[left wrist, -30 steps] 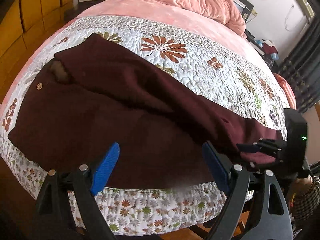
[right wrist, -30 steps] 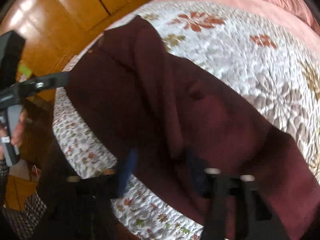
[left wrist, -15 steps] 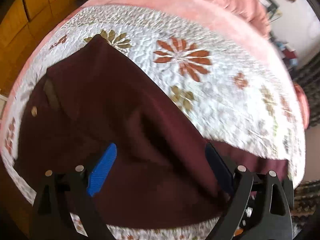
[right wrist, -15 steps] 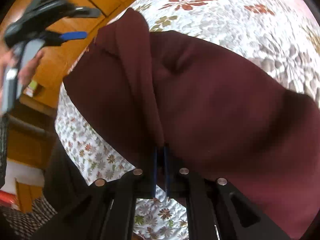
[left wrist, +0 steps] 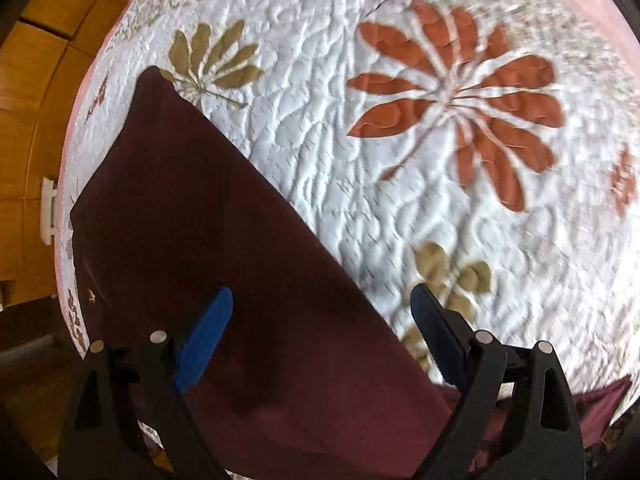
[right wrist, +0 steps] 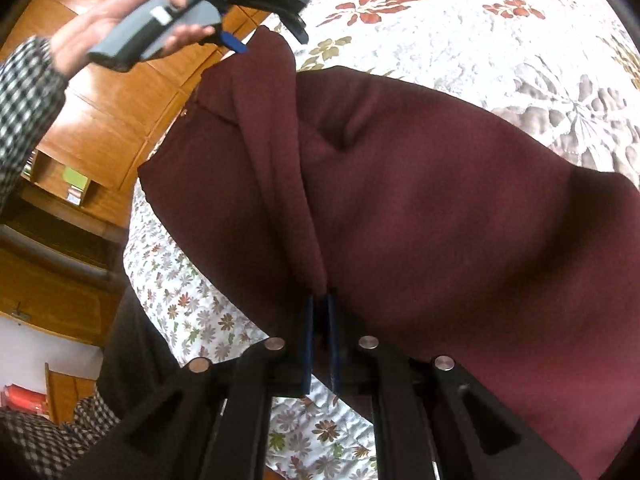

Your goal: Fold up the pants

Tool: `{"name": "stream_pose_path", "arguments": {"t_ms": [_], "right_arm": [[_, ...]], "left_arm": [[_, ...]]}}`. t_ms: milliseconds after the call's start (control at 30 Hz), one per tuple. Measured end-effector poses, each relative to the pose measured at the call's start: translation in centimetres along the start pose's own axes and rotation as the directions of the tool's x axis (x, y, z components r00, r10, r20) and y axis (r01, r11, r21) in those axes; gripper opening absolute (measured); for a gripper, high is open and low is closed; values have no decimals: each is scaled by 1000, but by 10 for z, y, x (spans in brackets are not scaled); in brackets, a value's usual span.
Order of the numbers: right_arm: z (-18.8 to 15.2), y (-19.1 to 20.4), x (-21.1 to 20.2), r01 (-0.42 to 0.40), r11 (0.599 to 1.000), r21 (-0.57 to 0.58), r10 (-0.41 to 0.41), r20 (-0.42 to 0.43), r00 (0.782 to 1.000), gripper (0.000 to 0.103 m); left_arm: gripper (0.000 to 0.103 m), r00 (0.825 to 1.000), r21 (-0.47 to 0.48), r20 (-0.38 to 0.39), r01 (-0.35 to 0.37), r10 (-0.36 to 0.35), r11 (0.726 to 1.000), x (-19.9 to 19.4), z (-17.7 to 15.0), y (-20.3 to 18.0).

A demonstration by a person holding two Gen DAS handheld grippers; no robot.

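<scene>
The maroon pants [right wrist: 420, 220] were spread across the quilt [left wrist: 400, 200] on the bed, filling the lower left of the left wrist view and most of the right wrist view. The right tool [right wrist: 320, 320] was clamped tight on a bunched fold of the fabric at the bottom centre. The left tool [left wrist: 320, 320] was held wide apart over the pants' edge, nothing gripped, having just been opened a bit further. A hand [right wrist: 116, 20] in a checked sleeve [right wrist: 24, 96] was seen upper left.

The pants [right wrist: 440, 200] are maroon. The quilt [left wrist: 328, 128] is white with rust and olive flowers. The sleeve [right wrist: 24, 100] is black-and-white checked.
</scene>
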State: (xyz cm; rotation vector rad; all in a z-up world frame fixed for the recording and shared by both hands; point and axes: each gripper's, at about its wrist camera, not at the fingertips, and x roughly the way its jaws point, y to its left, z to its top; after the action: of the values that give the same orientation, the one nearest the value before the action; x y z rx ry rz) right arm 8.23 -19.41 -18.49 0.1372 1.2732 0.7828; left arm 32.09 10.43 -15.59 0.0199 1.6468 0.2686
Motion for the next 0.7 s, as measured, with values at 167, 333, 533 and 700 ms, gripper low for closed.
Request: {"name": "stream_pose_path", "arguments": {"t_ms": [167,333,533,700], "right_arm": [[0,-3,-1,-14,1000,2,14,4,1000,7],[0,-5,-3,-14,1000,11,14,7,1000,6],[2,-4,-7,4,1000,21,-4,9,1000,8],[6,-1,-13,31,999,23,-31,12,999,10]], "left_arm": [[89,999,-18,-51,-6,5,1000,16,12,3],[23,1000,-43,-14,27,-27,999,5,9,20],[10,978,-118,92,197,-187,973,-21,-20,61],[10,918,-114,338,258,-207,959,-73,-85,89]]}}
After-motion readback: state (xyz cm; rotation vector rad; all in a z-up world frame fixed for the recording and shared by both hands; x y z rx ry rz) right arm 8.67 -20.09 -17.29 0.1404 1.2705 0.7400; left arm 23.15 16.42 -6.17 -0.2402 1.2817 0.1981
